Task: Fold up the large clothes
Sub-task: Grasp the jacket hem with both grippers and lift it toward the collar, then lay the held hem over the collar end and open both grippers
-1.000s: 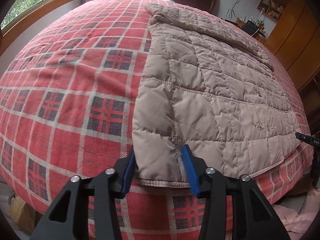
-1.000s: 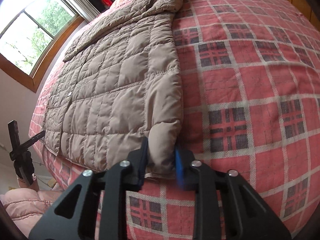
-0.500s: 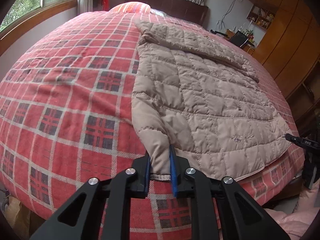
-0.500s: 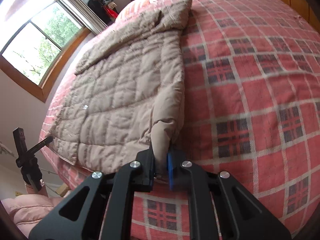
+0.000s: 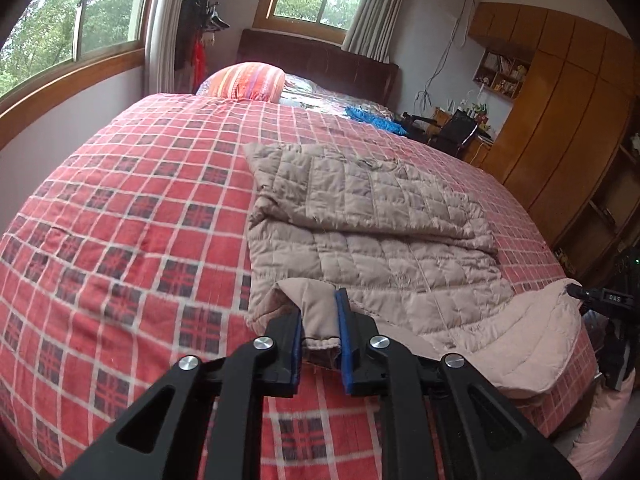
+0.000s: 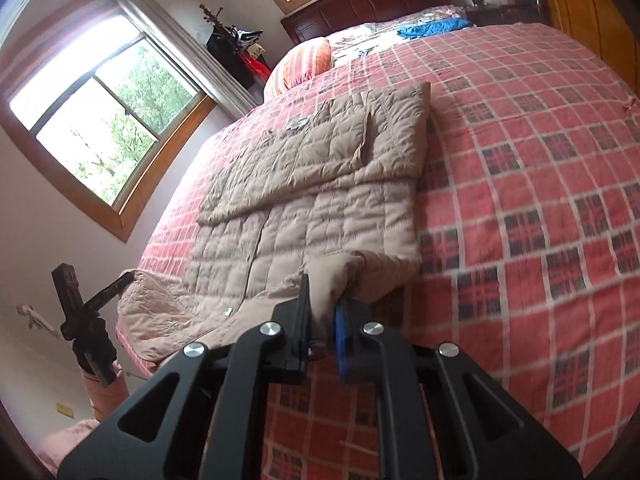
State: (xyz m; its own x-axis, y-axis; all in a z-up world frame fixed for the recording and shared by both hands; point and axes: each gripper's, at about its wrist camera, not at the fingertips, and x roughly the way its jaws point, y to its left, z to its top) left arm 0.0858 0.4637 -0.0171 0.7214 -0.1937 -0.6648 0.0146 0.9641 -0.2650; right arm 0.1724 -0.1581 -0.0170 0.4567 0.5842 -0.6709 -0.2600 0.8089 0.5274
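A beige quilted jacket (image 5: 372,232) (image 6: 320,200) lies on the red plaid bed, sleeves folded across its upper part. My left gripper (image 5: 319,332) is shut on the jacket's near left hem corner, held up off the bed. My right gripper (image 6: 322,328) is shut on the near right hem corner, also lifted. Between the two corners the hem sags, and its pale lining (image 5: 532,336) shows near the bed's foot. The other gripper (image 5: 604,300) shows at the right edge of the left wrist view, and at the left (image 6: 80,304) of the right wrist view.
The red plaid bedspread (image 5: 140,220) (image 6: 540,200) spreads wide on both sides of the jacket. A striped orange pillow (image 5: 244,82) and a blue cloth (image 5: 372,118) lie by the dark headboard. Wooden wardrobes (image 5: 560,120) stand at the right. Pink fabric (image 6: 72,436) lies beyond the bed's foot.
Both grippers closed on the hem corners and have lifted them up and forward, so the hem rises off the bed and the lining shows.
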